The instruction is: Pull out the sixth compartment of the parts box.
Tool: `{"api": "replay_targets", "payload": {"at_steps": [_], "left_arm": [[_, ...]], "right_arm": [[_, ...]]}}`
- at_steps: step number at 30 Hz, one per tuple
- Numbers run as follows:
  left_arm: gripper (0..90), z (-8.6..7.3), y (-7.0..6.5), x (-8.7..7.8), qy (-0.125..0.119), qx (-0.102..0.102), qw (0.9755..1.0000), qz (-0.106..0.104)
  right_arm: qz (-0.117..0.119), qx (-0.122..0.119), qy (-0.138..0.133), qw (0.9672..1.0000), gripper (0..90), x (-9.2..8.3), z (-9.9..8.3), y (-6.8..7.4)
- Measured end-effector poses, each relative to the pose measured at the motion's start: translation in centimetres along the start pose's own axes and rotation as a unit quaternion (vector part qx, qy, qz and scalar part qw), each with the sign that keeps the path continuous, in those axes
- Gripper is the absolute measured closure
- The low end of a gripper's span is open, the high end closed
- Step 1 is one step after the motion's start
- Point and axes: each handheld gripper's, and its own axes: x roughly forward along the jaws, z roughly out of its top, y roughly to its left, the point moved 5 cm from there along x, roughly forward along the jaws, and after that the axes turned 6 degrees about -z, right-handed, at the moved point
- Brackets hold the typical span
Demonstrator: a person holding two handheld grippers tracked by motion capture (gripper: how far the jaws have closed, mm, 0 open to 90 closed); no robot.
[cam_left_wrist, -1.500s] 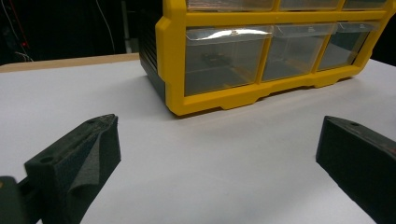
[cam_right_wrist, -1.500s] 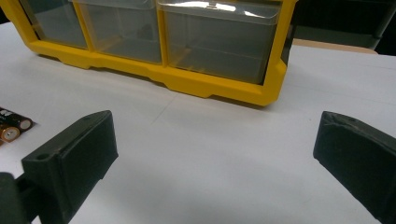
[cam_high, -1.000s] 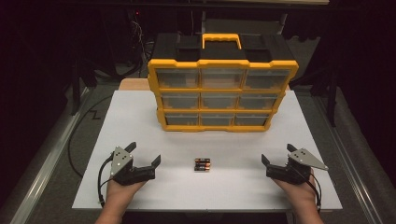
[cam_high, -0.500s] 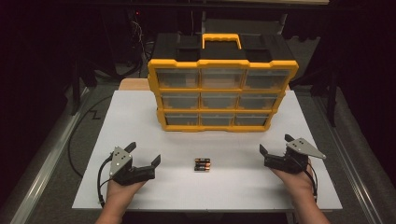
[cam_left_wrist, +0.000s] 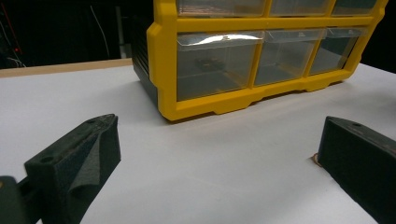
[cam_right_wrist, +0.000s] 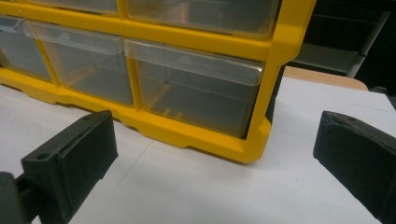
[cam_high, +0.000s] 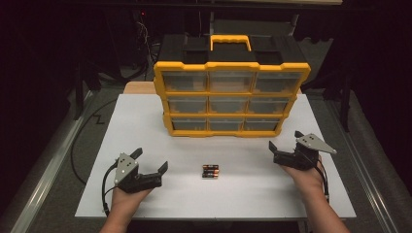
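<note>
A yellow organizer (cam_high: 231, 99) with nine clear drawers and a carry handle stands upright at the middle of the white table (cam_high: 136, 126). Two or three batteries (cam_high: 210, 171) lie side by side in front of it, between the hands. My left gripper (cam_high: 150, 160) rests at the front left, open and holding nothing, its jaws angled toward the organizer's bottom-left drawer (cam_left_wrist: 215, 63). Something small and dark lies inside that drawer. My right gripper (cam_high: 285, 140) is at the front right, open and holding nothing, and faces the bottom-right drawer (cam_right_wrist: 196, 88).
A black case (cam_high: 192, 48) stands behind the organizer. A wooden edge (cam_high: 138, 87) shows at the table's back left. A metal rail (cam_high: 48, 165) runs along the left side and another rail (cam_high: 369, 179) along the right. A cable (cam_high: 104, 191) trails from the left gripper.
The right gripper has moved forward, toward the organizer's right end. The left gripper and the batteries have not moved.
</note>
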Motion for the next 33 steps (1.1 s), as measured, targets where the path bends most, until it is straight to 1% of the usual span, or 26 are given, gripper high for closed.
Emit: {"api": "replay_targets", "payload": {"at_steps": [2, 3, 4, 6, 7, 8, 9, 11, 14, 17, 20, 24, 25, 29, 30, 33], "left_arm": [[0.5, 0.0, 0.0, 0.0, 0.001, 0.001, 1.0, 0.0], [0.5, 0.0, 0.0, 0.0, 0.001, 0.001, 1.0, 0.0], [0.5, -0.1, 0.0, 0.1, 0.002, 0.001, 1.0, 0.001], [0.5, -0.1, 0.0, 0.1, 0.003, 0.002, 1.0, 0.001], [0.5, -0.1, 0.0, 0.1, 0.002, 0.0, 1.0, 0.002], [0.5, -0.1, 0.0, 0.1, 0.002, 0.0, 1.0, 0.002], [0.5, -0.2, 0.0, 0.2, 0.005, 0.001, 1.0, 0.004], [0.5, -0.2, 0.0, 0.1, 0.004, 0.002, 1.0, 0.006], [0.5, -0.2, 0.0, 0.1, 0.002, 0.005, 0.9999, 0.011], [0.5, -0.3, -0.1, 0.2, 0.004, 0.004, 1.0, 0.008], [0.5, -0.3, -0.1, 0.3, 0.006, 0.007, 0.9999, 0.007], [0.5, -0.4, -0.1, 0.3, 0.009, 0.006, 0.9999, 0.007], [0.5, -0.5, 0.0, 0.4, 0.01, 0.007, 0.9999, 0.007], [0.5, -0.5, 0.0, 0.3, 0.01, 0.008, 0.9999, 0.006], [0.5, -0.4, 0.0, 0.3, 0.008, 0.008, 0.9999, 0.005], [0.5, -0.4, -0.1, 0.3, 0.008, 0.009, 0.9999, 0.004]], "right_arm": [[-0.002, -0.002, 0.0, 1.0, 0.9, 0.1, 0.1, 0.0], [-0.008, -0.01, -0.001, 0.9999, 0.9, 0.4, 0.2, -0.1], [-0.008, -0.015, -0.001, 0.9999, 0.9, 0.8, 0.2, -0.3], [-0.007, -0.013, 0.001, 0.9999, 0.9, 1.0, 0.2, -0.3], [-0.009, -0.016, 0.007, 0.9998, 0.9, 1.6, 0.0, -0.6], [-0.009, -0.016, 0.007, 0.9998, 0.9, 1.6, 0.0, -0.6], [-0.007, -0.016, 0.014, 0.9997, 0.9, 2.0, -0.2, -0.6], [-0.011, -0.023, 0.014, 0.9996, 0.9, 2.2, -0.3, -0.5], [-0.014, -0.034, 0.01, 0.9993, 0.9, 2.2, -0.3, -0.2], [-0.011, -0.029, 0.011, 0.9995, 0.8, 2.1, -0.4, -0.1], [-0.012, -0.026, 0.013, 0.9995, 0.8, 2.0, -0.6, -0.3], [-0.013, -0.024, 0.024, 0.9993, 0.8, 2.0, -1.2, -0.6], [-0.018, -0.03, 0.029, 0.999, 0.8, 1.9, -1.4, -0.7], [-0.019, -0.027, 0.028, 0.9991, 0.8, 1.8, -1.8, -0.9], [-0.022, -0.032, 0.035, 0.9986, 0.8, 1.8, -2.1, -1.0], [-0.024, -0.035, 0.037, 0.9984, 0.8, 1.7, -2.2, -1.1]]}}
